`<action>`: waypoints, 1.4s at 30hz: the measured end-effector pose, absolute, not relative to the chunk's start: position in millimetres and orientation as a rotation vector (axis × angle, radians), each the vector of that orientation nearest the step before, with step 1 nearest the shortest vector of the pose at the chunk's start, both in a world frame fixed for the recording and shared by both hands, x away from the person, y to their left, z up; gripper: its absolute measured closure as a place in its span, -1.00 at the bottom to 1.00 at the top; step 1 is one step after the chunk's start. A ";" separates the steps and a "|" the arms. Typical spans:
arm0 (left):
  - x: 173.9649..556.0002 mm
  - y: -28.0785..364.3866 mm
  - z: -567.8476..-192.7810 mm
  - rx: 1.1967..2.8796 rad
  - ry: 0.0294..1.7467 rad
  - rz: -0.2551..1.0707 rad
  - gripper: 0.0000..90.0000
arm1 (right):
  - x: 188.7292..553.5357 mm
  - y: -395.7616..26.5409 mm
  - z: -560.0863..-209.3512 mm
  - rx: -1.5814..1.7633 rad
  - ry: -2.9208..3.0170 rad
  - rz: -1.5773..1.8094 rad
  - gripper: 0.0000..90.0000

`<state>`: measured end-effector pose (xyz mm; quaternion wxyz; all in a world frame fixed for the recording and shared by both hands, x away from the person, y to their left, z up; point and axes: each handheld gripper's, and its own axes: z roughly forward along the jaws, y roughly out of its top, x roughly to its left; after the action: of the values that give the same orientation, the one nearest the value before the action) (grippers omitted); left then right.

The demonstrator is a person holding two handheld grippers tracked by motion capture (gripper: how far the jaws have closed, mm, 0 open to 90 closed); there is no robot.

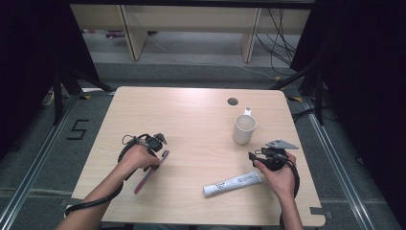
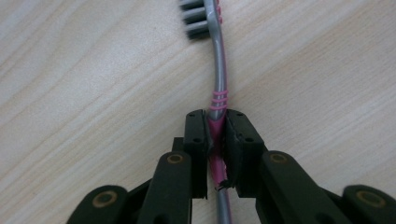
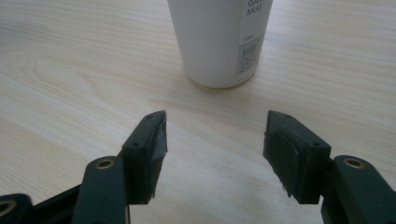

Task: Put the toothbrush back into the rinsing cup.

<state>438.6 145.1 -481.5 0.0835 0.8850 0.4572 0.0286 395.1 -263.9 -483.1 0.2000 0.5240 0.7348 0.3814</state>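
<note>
The toothbrush [image 2: 218, 88] is a light, thin thing, stiff along most of its length but likely to flex a little at the narrow neck, and its smooth plastic handle would probably twist or slip if pinched too near either end. The pink ribbed stretch of the handle looks like the best place to take it, and that is just where the left gripper [image 2: 215, 140] has it: its fingers [image 2: 196, 140] are pressed in on both sides of the pink section, with the bristle head running away toward twelve o'clock in the left gripper view. From the high view the toothbrush [image 1: 152, 171] lies on the table [image 1: 191, 120] at about eight o'clock from the table's middle, still flat on the wood as far as I can tell, under the left gripper [image 1: 160, 143].

The right gripper [image 1: 256, 155] sits at about four o'clock, its fingers [image 3: 149, 149] spread wide with nothing between them, aimed at the white mug [image 3: 219, 42] just ahead. A tube of toothpaste [image 1: 233, 183] lies just beside that hand, near the table's front edge.
</note>
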 end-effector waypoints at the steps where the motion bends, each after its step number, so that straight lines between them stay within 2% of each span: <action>1: 438.5 144.8 -481.4 2.663 1.343 0.084 0.76 | 395.0 -263.8 -483.2 1.469 2.054 1.067 -0.11; 24: 441.3 140.2 -479.3 2.843 1.167 0.054 0.78 | 396.0 -264.8 -483.5 1.428 2.063 1.058 -0.10; 27: 441.2 139.6 -476.4 2.814 1.162 0.049 0.78 | 395.4 -264.8 -482.2 1.431 2.064 1.061 -0.09; 38: 438.8 147.4 -448.9 2.640 0.964 0.194 0.78 | 394.0 -259.9 -478.3 1.416 2.066 1.109 -0.06; 42: 435.8 149.8 -441.7 2.513 0.923 0.246 0.78 | 392.3 -257.8 -476.8 1.439 2.049 1.112 -0.06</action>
<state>435.8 149.8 -441.7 0.2248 0.9108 0.3345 0.0892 392.3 -257.8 -476.8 0.1994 0.5146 0.7330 0.3978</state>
